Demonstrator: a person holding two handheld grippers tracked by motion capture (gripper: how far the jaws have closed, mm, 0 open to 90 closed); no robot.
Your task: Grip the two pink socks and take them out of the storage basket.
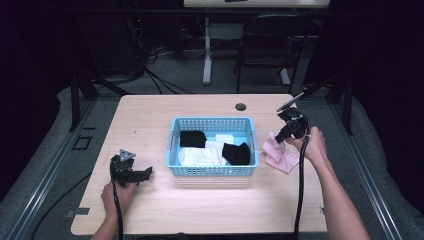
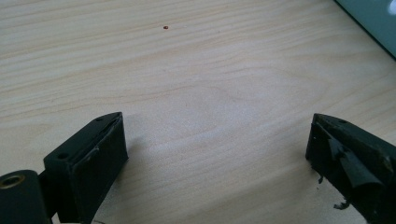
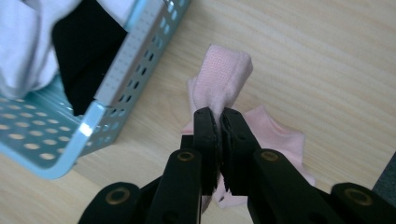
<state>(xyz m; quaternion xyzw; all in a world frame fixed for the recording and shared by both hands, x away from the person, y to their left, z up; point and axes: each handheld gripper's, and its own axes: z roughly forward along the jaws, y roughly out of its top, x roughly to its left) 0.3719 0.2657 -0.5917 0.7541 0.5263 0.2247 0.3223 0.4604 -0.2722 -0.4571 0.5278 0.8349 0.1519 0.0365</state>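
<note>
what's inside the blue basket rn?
The blue basket holds two black socks and white socks. Anything under them is covered. The pink sock lies outside it, pinched by the right gripper.

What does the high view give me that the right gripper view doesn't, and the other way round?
High view alone: the left tongs open over bare table, both forearms, and the whole blue basket with its black and white cloths. Right gripper view alone: close up, the right tongs pinched shut on a raised fold of the pink sock. Shared: the basket, the sock lying just outside its right end, and the wooden tabletop.
</note>
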